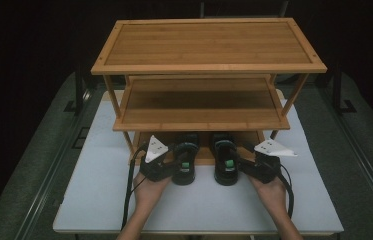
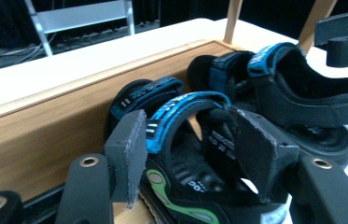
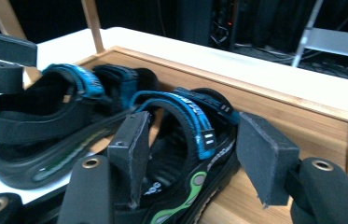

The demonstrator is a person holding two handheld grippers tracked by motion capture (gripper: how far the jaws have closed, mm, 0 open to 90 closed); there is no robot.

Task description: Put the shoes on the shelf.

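Here the left gripper [image 2: 185,154] had its jaws spread wide around the left sandal [image 2: 190,154]; likewise the right gripper [image 3: 190,158] straddled the right sandal [image 3: 185,154], lower centre.

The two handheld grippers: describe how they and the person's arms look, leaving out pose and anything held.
Each gripper, left gripper and right gripper, has a black body with a white three-cornered plate on top and a black cable trailing toward the person. The jaws are black arms with brass-ringed holes, ending in flat dark grey pads. The forearms are bare; no sleeves show.
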